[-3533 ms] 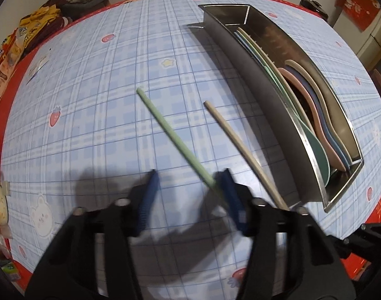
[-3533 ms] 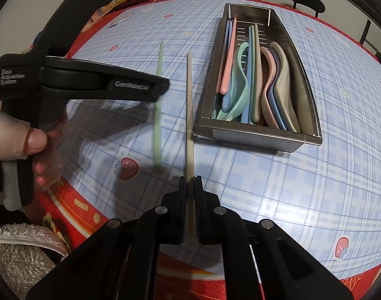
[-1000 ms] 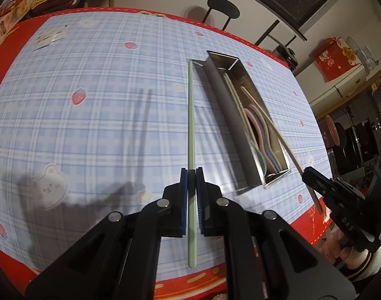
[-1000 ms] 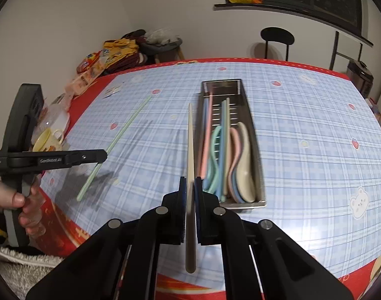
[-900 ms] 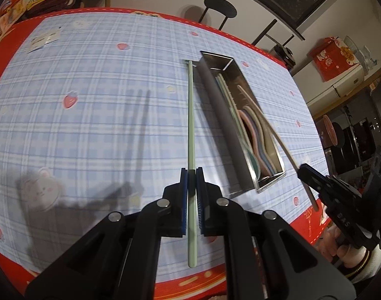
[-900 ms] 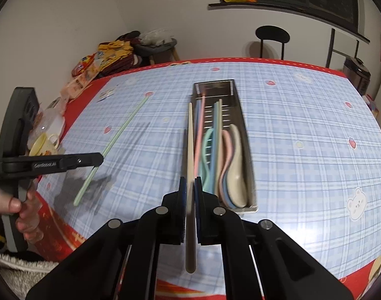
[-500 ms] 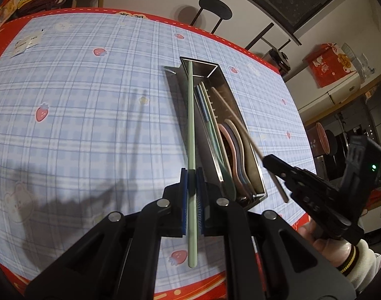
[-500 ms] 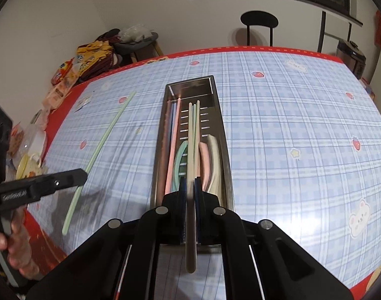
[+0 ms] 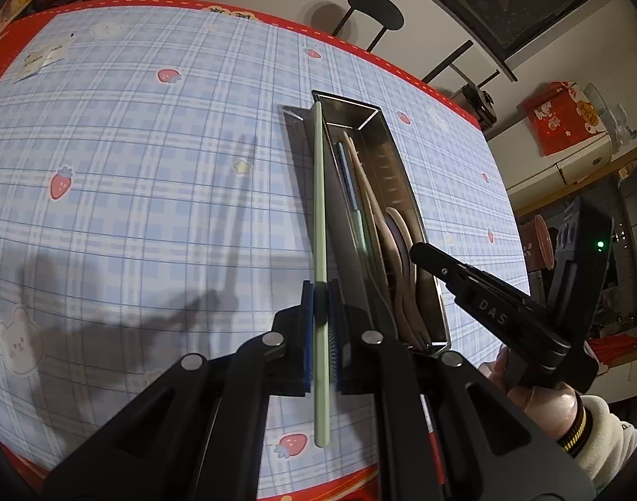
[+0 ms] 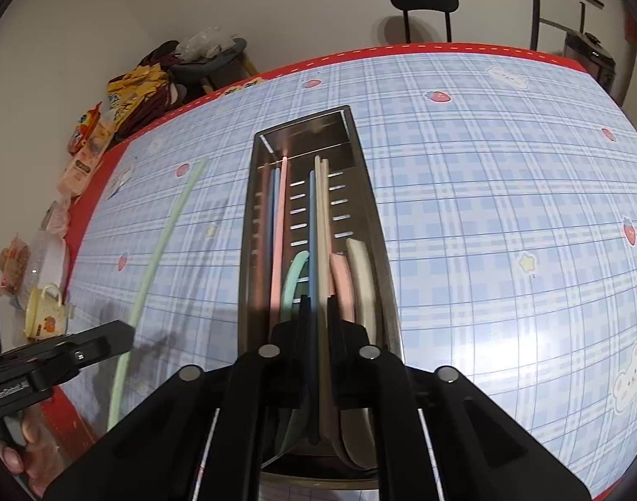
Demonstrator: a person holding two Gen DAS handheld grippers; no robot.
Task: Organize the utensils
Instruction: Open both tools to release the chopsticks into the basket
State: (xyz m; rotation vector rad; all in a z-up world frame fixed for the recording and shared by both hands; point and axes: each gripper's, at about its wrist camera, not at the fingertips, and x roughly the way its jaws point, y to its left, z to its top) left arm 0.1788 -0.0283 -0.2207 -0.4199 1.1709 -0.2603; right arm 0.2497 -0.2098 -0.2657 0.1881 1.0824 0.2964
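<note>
1. Right tongs [image 10: 318, 313] hang over the tray [image 10: 362, 175], jaws opening around the beige chopstick [image 10: 319, 225], which lies lengthwise inside, toward 12 o'clock.
2. Left tongs [image 9: 321, 304] pinch the green chopstick [image 9: 318, 208] tight, along the tray's 9 o'clock wall, not yet in.
3. Next, I'd judge: right lets go and lifts clear; left shifts toward 3 o'clock and lowers.
4. Tray holds pastel spoons [image 10: 360, 275] and more chopsticks.

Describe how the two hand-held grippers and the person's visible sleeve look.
Both are matte black plastic with silver rivets. The left hand-held gripper has blue ribbed pads; its side reads "GenRobot.AI". The right hand-held gripper has dark pads, "DAS" lettering and a green light on its body. The cream sleeve ends in a black-and-gold striped cuff.
</note>
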